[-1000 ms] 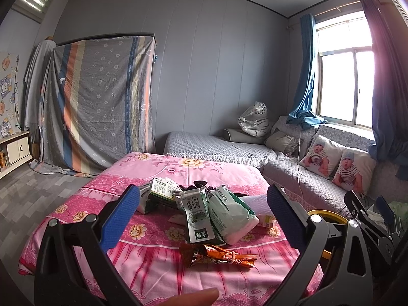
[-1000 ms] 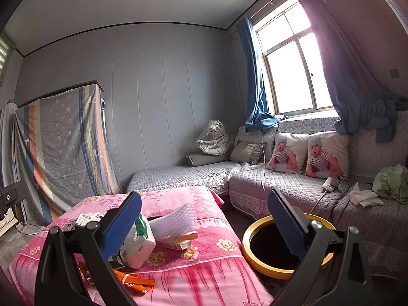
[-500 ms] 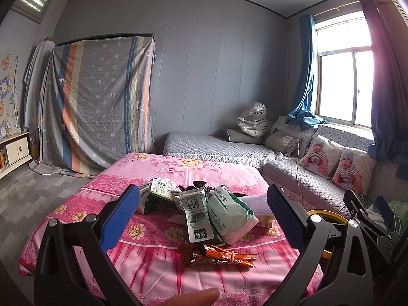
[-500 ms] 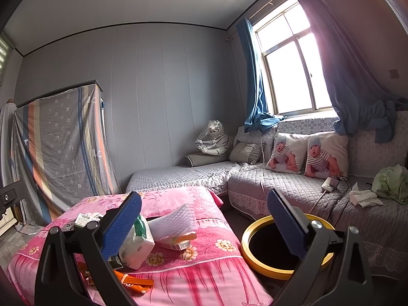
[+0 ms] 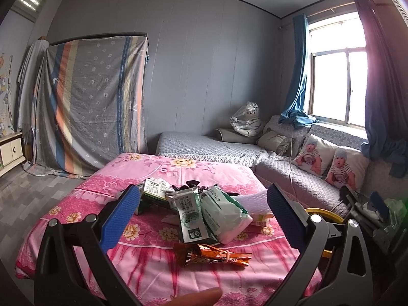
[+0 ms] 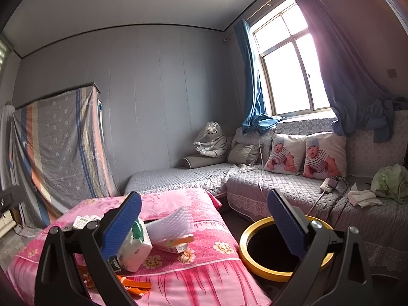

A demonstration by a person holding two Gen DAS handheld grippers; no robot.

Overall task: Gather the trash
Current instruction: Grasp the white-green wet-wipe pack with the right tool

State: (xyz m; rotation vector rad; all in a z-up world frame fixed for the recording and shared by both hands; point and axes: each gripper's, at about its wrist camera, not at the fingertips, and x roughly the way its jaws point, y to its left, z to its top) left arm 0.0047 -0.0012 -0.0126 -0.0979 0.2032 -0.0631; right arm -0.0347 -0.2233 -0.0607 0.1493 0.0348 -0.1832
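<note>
**tidy_bot_fan:** Going left to right in the left wrist view: the left gripper [image 5: 201, 211] has its blue pads spread wide with nothing between them, hanging over the near edge of the pink bedspread [image 5: 76, 214]. Between the pads, in the middle of the frame, sits the trash pile. There's a green-and-white carton [image 5: 188, 216] leaning on a white-and-green pouch [image 5: 224, 219], with an orange wrapper [image 5: 214, 255] lying flat just in front, lower centre. A fingertip [image 5: 199, 297] pokes in at the bottom edge.

**wrapperwatch:** Looks like nothing's been picked up yet? Probably lined up that way so the closest piece, the orange wrapper, goes first.

**tidy_bot_fan:** That's my guess too. In the right wrist view the same pile is at lower left, partly behind the left pad. A white foam sheet [image 6: 170, 224] lies centre-left on the bed. The right gripper [image 6: 204, 219] also has its fingers wide apart and holds nothing. At lower right, a yellow-rimmed bin [image 6: 267, 267] stands on the floor just beside the bed.

**wrapperwatch:** Makes sense, bin next to the bed means a short carry. Thin wrappers might slip from those pads though.
</note>
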